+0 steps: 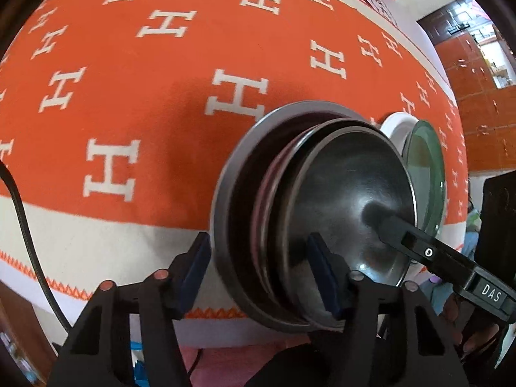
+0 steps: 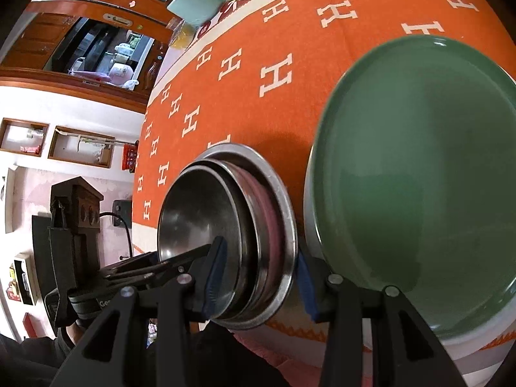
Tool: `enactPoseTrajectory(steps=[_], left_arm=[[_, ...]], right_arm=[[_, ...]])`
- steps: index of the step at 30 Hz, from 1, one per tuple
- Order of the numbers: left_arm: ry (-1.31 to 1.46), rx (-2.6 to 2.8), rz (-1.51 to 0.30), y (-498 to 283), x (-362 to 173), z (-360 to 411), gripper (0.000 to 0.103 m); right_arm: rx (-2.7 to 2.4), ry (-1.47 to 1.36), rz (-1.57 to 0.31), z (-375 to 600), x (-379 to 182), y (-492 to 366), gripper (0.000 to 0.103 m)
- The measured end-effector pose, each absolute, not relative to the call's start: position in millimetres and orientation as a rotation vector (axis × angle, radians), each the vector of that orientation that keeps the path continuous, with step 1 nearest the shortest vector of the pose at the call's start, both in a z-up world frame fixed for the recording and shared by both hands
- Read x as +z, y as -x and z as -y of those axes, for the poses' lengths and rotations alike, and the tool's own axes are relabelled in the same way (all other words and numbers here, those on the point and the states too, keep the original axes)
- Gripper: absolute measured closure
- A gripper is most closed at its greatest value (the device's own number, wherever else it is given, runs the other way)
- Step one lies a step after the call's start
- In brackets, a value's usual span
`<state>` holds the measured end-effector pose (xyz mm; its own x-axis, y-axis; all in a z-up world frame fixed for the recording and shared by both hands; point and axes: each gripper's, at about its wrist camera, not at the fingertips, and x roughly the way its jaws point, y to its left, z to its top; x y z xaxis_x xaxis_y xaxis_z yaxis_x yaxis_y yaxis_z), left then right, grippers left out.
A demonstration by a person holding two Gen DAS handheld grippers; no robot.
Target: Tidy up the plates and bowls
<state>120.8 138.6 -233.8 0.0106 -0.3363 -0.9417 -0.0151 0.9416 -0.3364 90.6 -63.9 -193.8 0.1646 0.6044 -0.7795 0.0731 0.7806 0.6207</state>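
Seemingly, in the left wrist view, a nested stack of steel bowls [image 1: 322,213] is seen near the front edge of the tabletop [image 1: 129,122], which is covered by an orange cloth with white H marks. The rims on the stack's near side are straddled by the left gripper [image 1: 261,267], its jaws about half open; one blue pad is set outside the outermost rim, the other inside the inner bowl. Whether the pads already press cannot be told. A finger of the other gripper is reached into the innermost bowl from the right.

From the right wrist view, the same stack is straddled on its other side by the right gripper [image 2: 258,277], jaws partly open, one pad inside, one outside; firm contact cannot be confirmed. A green plate [image 2: 419,187] is rested on a white bowl [image 2: 477,351] just beside. A two-sided hold is judged likely, so the stack can be shifted together.
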Motion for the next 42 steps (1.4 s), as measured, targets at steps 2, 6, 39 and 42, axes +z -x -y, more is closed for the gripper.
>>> enactPoseTrajectory(steps=[2, 6, 39, 42], left_arm=[[0.277, -0.279, -1.549, -126, -235, -137, 0.050], [0.272, -0.294, -1.556, -134, -236, -133, 0.052], [0.267, -0.360, -1.379, -110, -138, -108, 0.055], [0.254, -0.386, -1.343, -108, -128, -93, 0.055]], right_arm=[[0.406, -0.607, -1.373, 63, -194, -92, 0.061], [0.377, -0.600, -1.383, 62, -195, -95, 0.066], [0.446, -0.508, -1.137, 101, -116, -85, 0.074], [0.435, -0.502, -1.104, 113, -110, -84, 0.074]])
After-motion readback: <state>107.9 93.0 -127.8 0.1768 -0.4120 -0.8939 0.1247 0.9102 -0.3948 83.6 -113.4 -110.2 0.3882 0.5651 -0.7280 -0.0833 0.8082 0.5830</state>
